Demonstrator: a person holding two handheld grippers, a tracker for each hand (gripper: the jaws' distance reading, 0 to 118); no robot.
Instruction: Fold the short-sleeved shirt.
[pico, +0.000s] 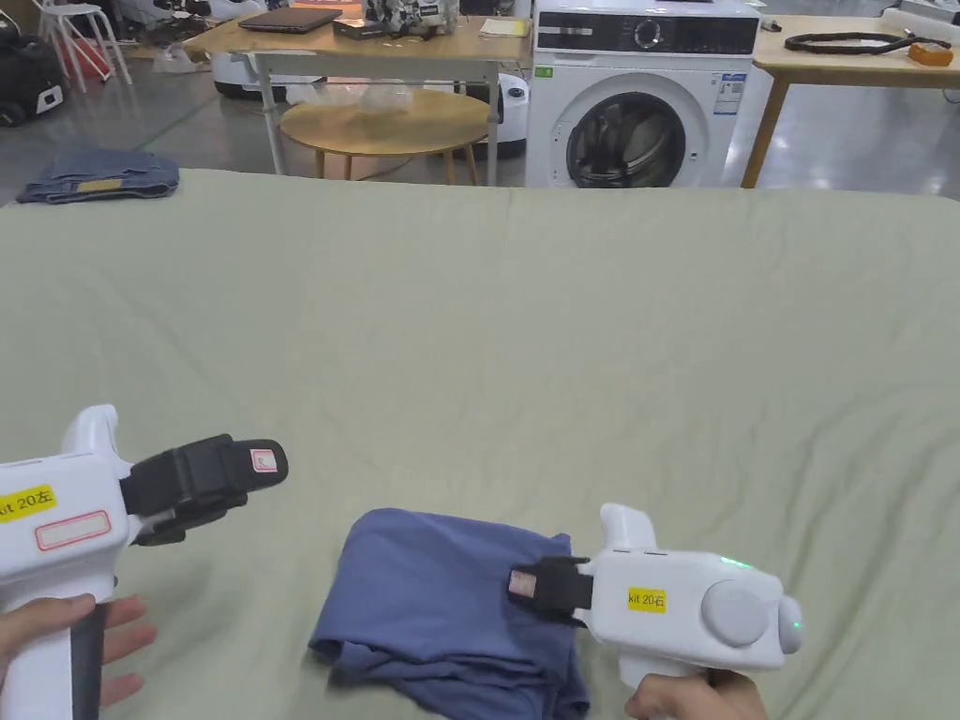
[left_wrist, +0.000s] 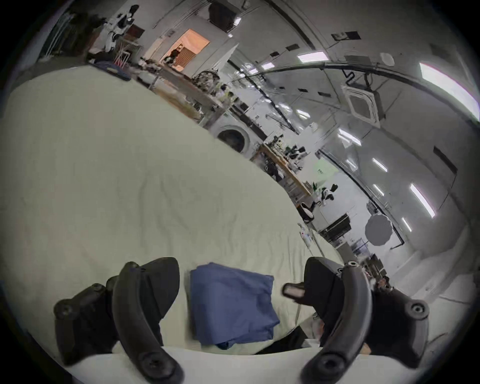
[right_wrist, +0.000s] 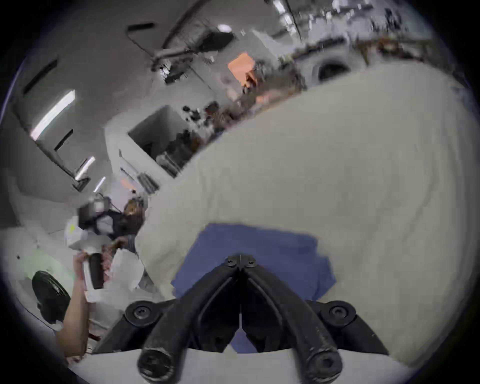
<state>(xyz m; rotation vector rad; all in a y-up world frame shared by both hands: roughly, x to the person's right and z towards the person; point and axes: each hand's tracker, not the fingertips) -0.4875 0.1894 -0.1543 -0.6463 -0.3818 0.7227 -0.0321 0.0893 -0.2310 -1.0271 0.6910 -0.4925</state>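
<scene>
Left hand: at the near left corner of the bed, wrapped round the handle of the left gripper.
Left gripper: white body, black jaws, held above the sheet near the bed's near edge, left of the shirt and apart from it. In the left gripper view its jaws stand wide apart with nothing between them; the shirt lies on the sheet beyond the gap.
Folded jeans: dark blue pile at the far left corner of the bed.
Bed sheet: pale green, lightly creased, covering the whole bed.
Short-sleeved shirt: blue, folded into a compact, roughly rectangular bundle, lying at the near edge of the bed, about midway along it; layered edges show on its near side. Also seen in the left gripper view and the right gripper view.
Right gripper: white body, black jaws, tip over the right edge of the shirt. In the right gripper view its jaws meet at the tips; whether any cloth is pinched between them cannot be told.
Right hand: at the near edge, under the right gripper, holding its handle.
Washing machine: white, round door, on the floor beyond the far edge of the bed.
</scene>
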